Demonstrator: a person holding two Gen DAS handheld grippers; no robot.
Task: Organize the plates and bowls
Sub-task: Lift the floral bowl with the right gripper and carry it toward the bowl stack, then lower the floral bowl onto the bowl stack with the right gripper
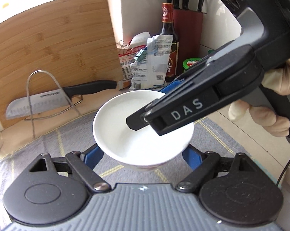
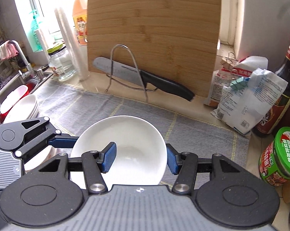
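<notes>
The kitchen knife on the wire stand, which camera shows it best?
The right wrist view: the kitchen knife sits central, blade and black handle sharp against the cutting board. The left wrist view shows it smaller, at the left.

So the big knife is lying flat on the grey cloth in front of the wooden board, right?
Not quite. The knife isn't flat on the grey cloth. It rests up in the wire rack, in front of the wooden board. The right wrist view shows it best.
</notes>
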